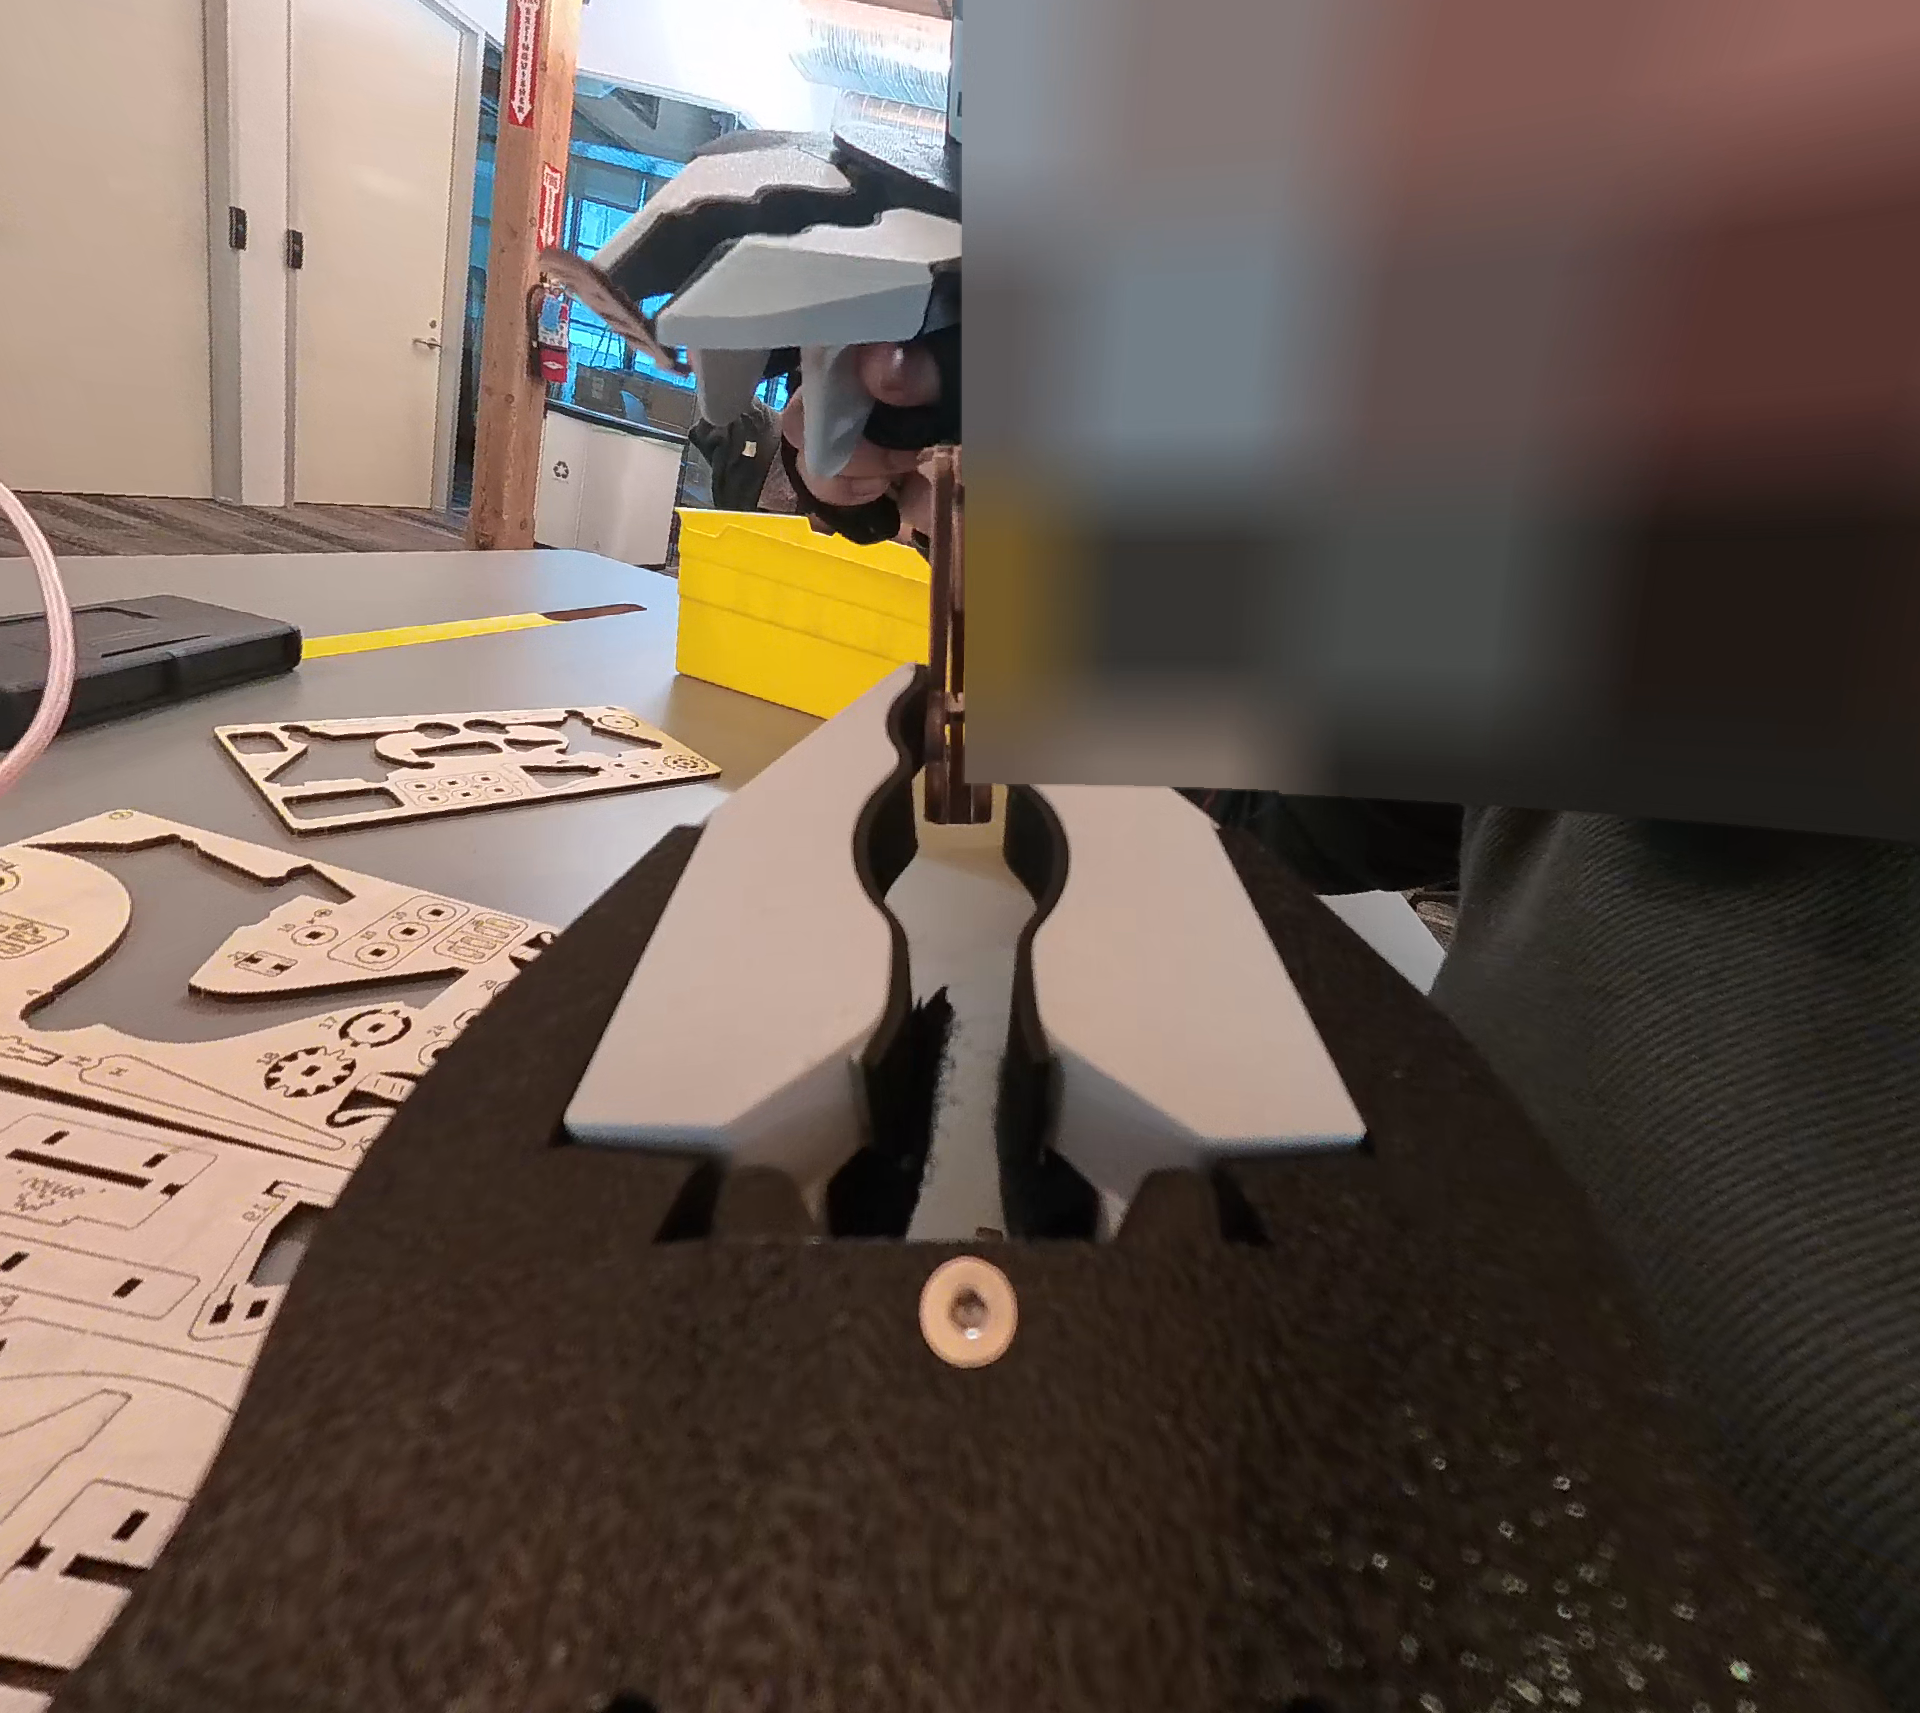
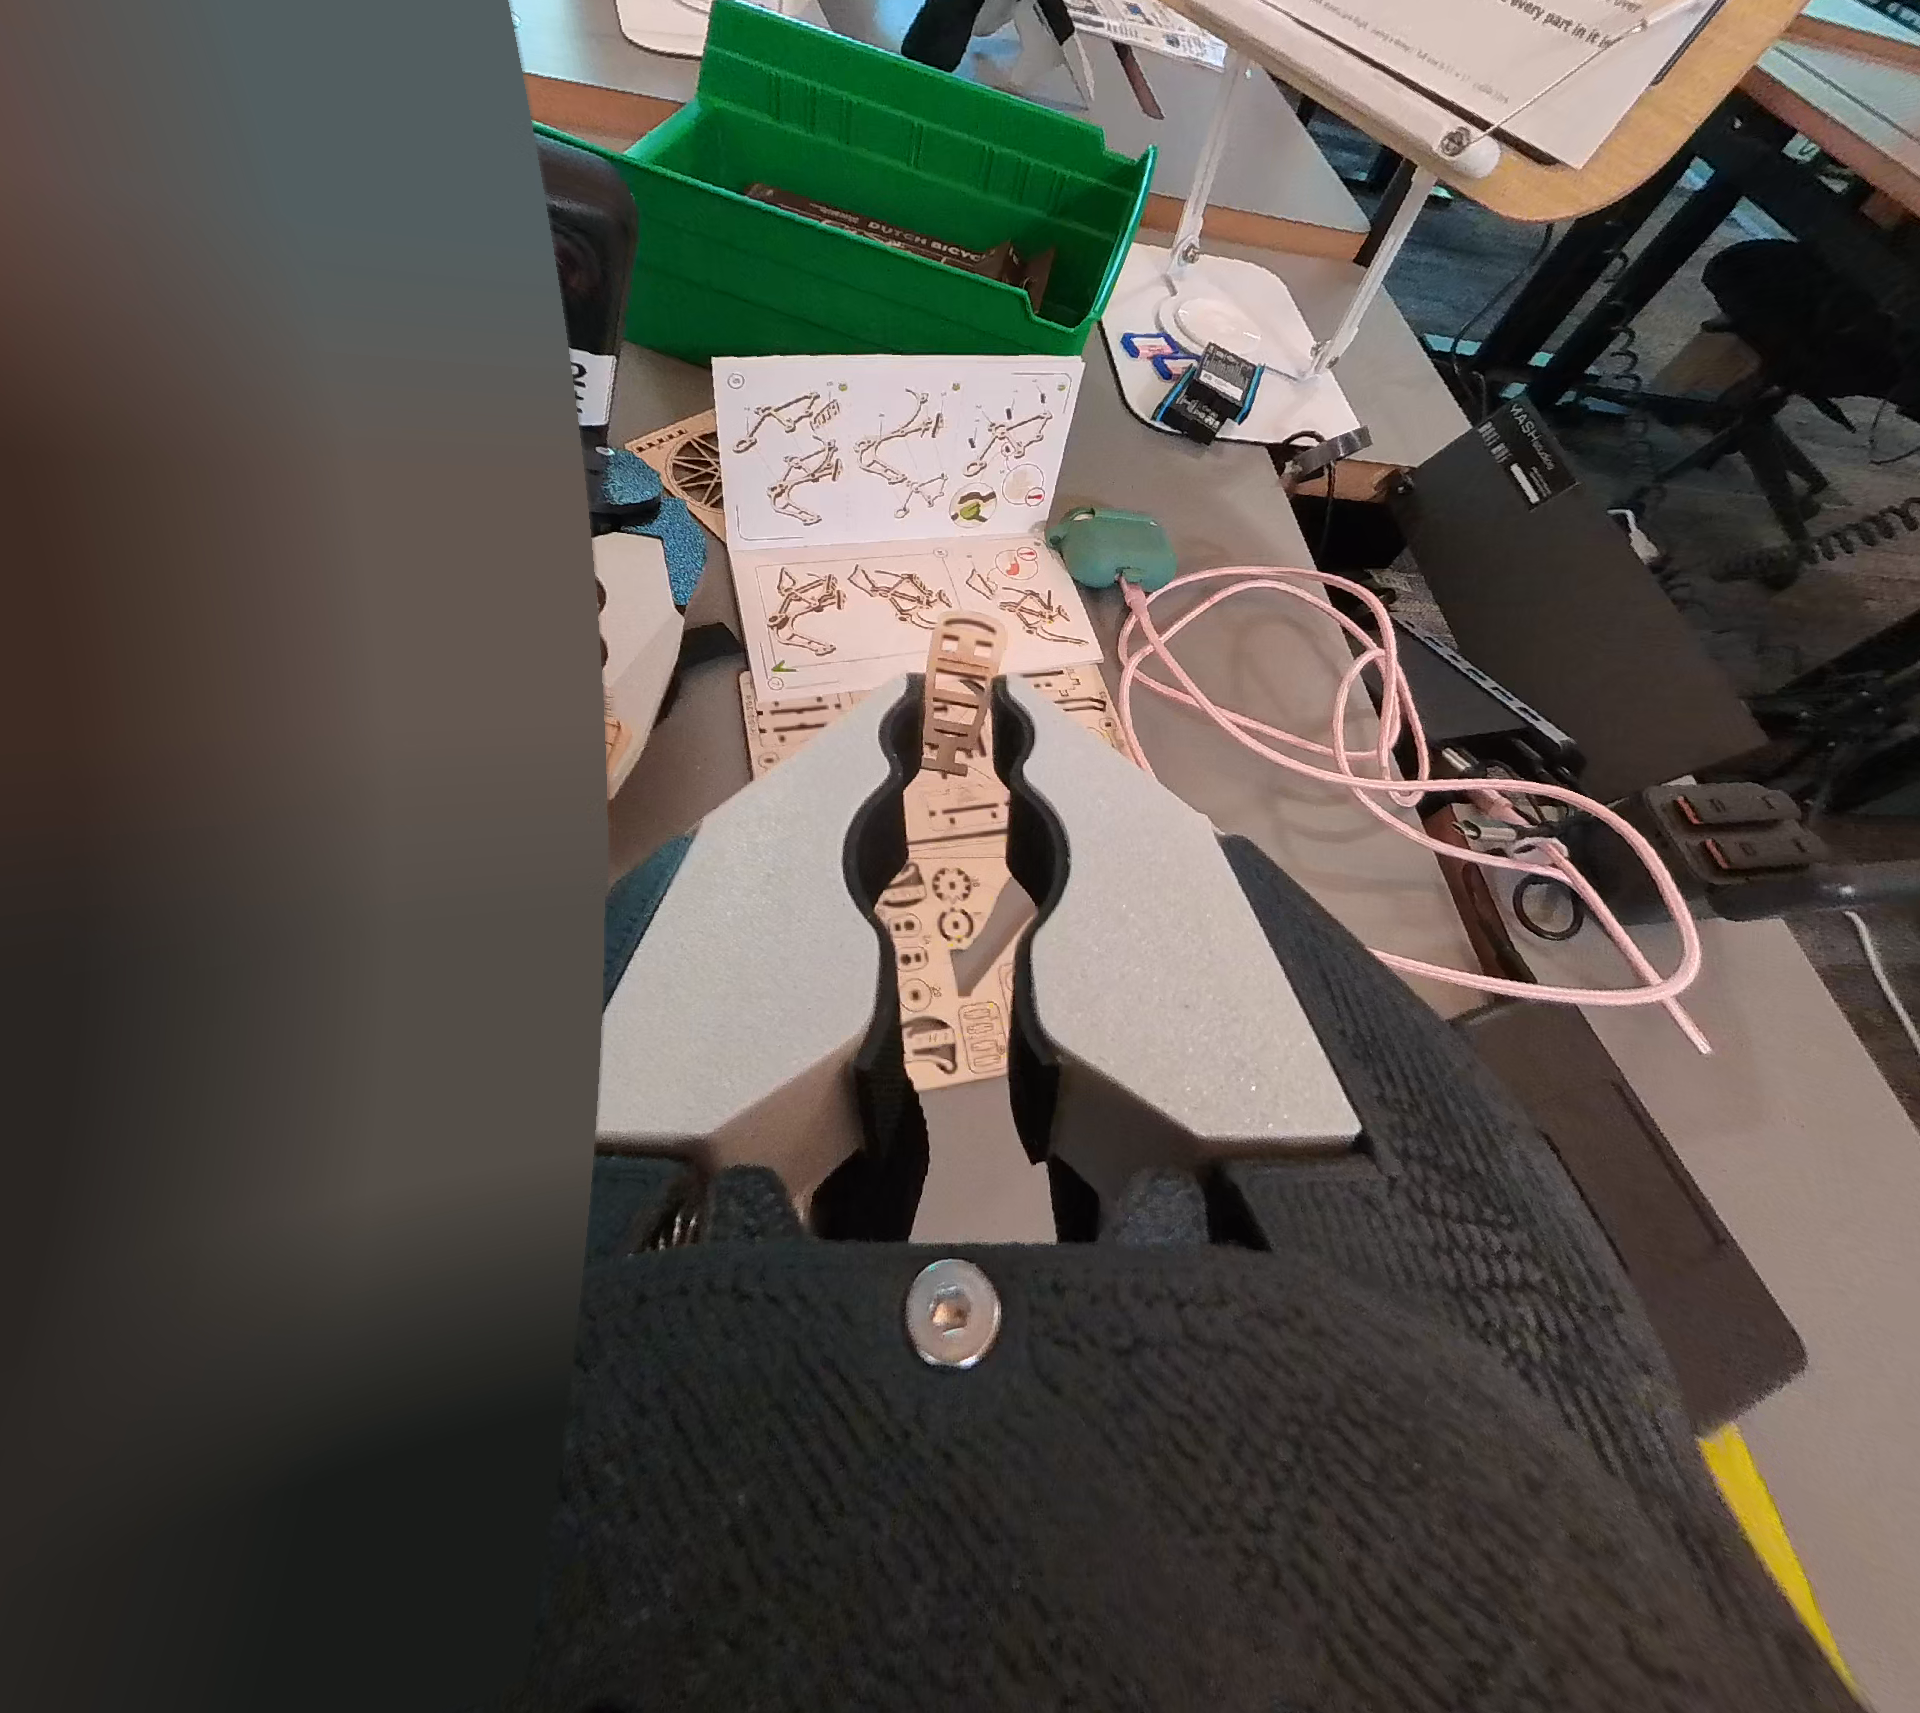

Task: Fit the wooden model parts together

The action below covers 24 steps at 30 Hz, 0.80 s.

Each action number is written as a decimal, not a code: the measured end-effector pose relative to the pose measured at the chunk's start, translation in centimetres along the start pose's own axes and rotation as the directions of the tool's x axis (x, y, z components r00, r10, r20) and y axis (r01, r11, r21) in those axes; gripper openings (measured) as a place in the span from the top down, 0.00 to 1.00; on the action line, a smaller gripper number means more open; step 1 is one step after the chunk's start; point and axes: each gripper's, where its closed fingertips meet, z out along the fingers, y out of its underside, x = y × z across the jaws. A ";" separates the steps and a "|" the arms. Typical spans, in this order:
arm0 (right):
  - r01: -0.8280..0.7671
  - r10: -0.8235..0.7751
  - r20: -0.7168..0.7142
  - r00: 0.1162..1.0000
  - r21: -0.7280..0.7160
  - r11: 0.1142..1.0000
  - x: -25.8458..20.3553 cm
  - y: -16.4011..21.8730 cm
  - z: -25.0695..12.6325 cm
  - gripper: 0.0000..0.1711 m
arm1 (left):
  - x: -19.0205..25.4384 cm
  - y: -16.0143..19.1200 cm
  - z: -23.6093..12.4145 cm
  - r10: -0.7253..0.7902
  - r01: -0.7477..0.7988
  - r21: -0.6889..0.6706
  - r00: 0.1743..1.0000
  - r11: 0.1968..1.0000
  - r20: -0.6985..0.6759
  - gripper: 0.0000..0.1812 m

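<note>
Left gripper (image 1: 951, 728) clamped on dark upright wooden piece (image 1: 943, 624); right gripper (image 2: 961, 707) clamped on slotted wooden strip (image 2: 961, 697); 2 part sheets (image 1: 208, 1040) on table (image 1: 416, 603).

You see even, bright indoor light with soft shadows, daylight perhaps coming from the far window (image 1: 613, 229). Wide-angle bending warps the edges, and the nearest gripper bodies look slightly soft.

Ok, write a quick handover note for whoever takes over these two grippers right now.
Left gripper: shut on a dark upright wooden part, held edge-on above the table.
Right gripper: shut on a pale slotted wooden strip, raised over the instruction sheet.
Punched-out part sheets lie flat on the grey table.
Done: both pieces picked up.
Left: bring them together and press the joint in; they are not yet mated.
</note>
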 end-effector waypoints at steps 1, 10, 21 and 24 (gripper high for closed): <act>-0.006 0.006 0.005 1.000 0.003 1.000 -0.1 0.0 0.0 0.94 | -0.1 0.1 0.0 -0.005 0.005 -0.004 1.000 1.000 0.003 0.96; -0.021 0.021 0.017 1.000 0.008 1.000 -0.2 0.0 0.2 0.94 | -0.3 0.0 0.0 -0.012 0.012 -0.002 1.000 1.000 0.015 0.96; -0.026 0.026 0.028 0.999 0.004 1.000 -0.3 0.1 0.5 0.94 | -0.2 0.0 0.0 -0.012 0.013 -0.001 1.000 1.000 0.012 0.96; -0.028 0.027 0.029 0.999 0.003 1.000 -0.3 0.2 0.5 0.94 | -0.2 0.0 0.0 -0.014 0.014 -0.001 1.000 1.000 0.012 0.96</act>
